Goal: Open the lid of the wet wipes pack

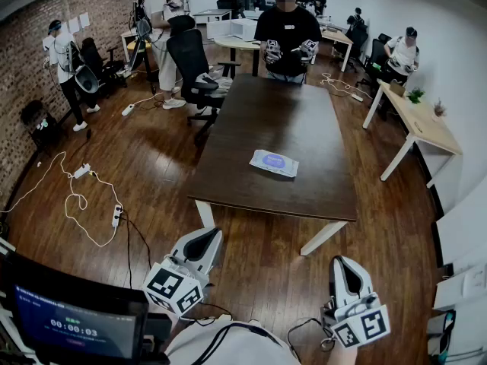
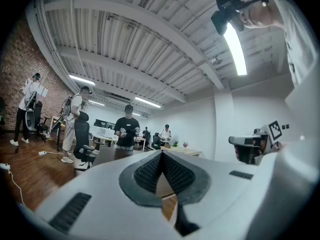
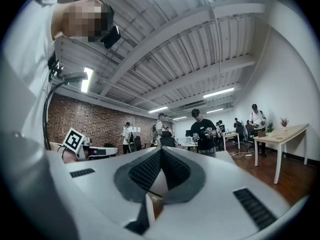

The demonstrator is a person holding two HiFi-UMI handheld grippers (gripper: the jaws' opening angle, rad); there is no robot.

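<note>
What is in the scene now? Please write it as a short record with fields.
Pack: wet wipes pack lies flat on the near half of the dark table
Lid: looks flat and shut; too small to be sure
Left: left gripper, jaws together, empty, short of the table
Right: right gripper, jaws together, empty, short of the table
Contact: neither gripper touches the pack
Others: person in black stands at the table's far end

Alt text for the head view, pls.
A wet wipes pack lies flat on a dark table, untouched. The left gripper and right gripper are held near the camera, short of the table, both shut and empty. A person stands at the table's far end.
</note>
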